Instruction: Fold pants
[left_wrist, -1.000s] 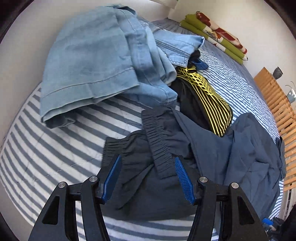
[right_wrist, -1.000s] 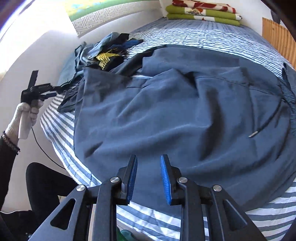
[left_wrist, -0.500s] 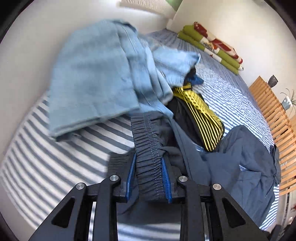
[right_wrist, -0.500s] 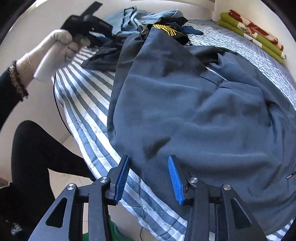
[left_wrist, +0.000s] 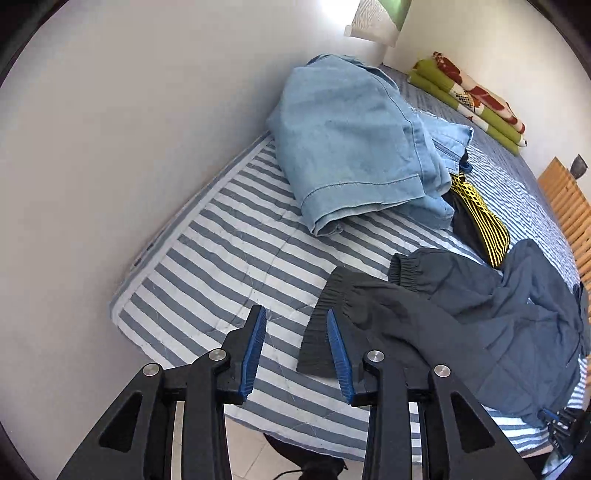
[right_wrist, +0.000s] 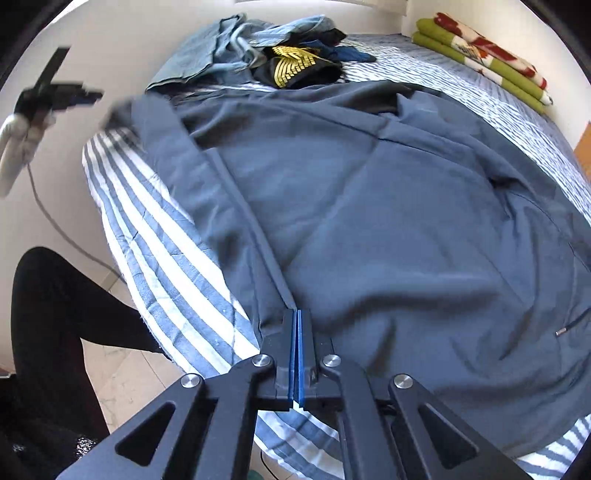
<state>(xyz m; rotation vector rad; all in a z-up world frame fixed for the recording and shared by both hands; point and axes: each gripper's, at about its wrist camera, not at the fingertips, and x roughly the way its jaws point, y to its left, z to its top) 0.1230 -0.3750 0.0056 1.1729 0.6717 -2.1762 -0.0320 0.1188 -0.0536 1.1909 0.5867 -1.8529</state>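
Right gripper (right_wrist: 297, 325) sits at 6 o'clock in its own view, its two blue pads pressed flat together on a raised fold of the dark slate-blue fabric pants (right_wrist: 388, 221); whether cloth is truly pinched between the pads cannot be told, since the fold meets them right at the tips. From those tips a long crease of the pants runs toward 11 o'clock. The garment spreads across most of the blue-and-white striped bed cover (right_wrist: 147, 229), with a drawstring tip showing at 3 o'clock.

Left gripper (left_wrist: 295, 321), at 6 o'clock in its view, has its jaws opening with only striped cover between them; its right-hand pad sits in front of the dark ribbed cuff (left_wrist: 325, 325) of one pant leg without gripping it. The second cuff lies just beyond at 2 o'clock, and the legs trail off toward 4 o'clock.

Farther out, at 12 o'clock, a heap of light-blue denim garments (left_wrist: 351, 140) rests on the cover, and beside it at 2 o'clock lies a black garment with yellow stripes (left_wrist: 480, 218). A folded green blanket with red and white pattern (left_wrist: 472, 96) lies by the far wall at 1 o'clock.

In the right wrist view a white-gloved hand (right_wrist: 18, 147) carries the left gripper at 9 o'clock, off the bed's edge.
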